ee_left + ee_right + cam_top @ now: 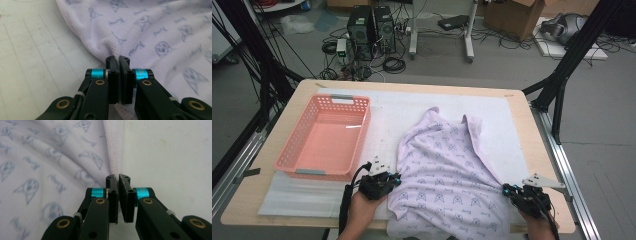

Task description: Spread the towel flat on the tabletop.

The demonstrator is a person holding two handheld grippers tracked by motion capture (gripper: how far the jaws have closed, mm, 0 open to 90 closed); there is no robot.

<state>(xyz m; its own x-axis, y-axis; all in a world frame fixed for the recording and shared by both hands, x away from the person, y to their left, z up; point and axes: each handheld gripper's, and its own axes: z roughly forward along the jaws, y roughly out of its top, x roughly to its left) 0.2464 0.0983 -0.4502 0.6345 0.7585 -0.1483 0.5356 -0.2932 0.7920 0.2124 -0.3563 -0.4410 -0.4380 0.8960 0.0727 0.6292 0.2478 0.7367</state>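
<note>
A pale lilac towel (447,175) printed with small blue animal faces lies rumpled over the white mat, its near end hanging off the table's front edge. My left gripper (393,179) is shut on the towel's left hem (110,53), the cloth pinched between its black jaws. At the towel's right edge my right gripper (508,191) is shut on the stitched hem (113,157). In both gripper views the jaws meet with only fabric between them. A hand holds each gripper from the bottom of the high view.
A pink plastic basket (292,156) stands left of the towel on the white mat (387,120). The wooden table (532,130) ends just right of my right gripper. Black frame posts, cables and computer towers stand on the floor beyond.
</note>
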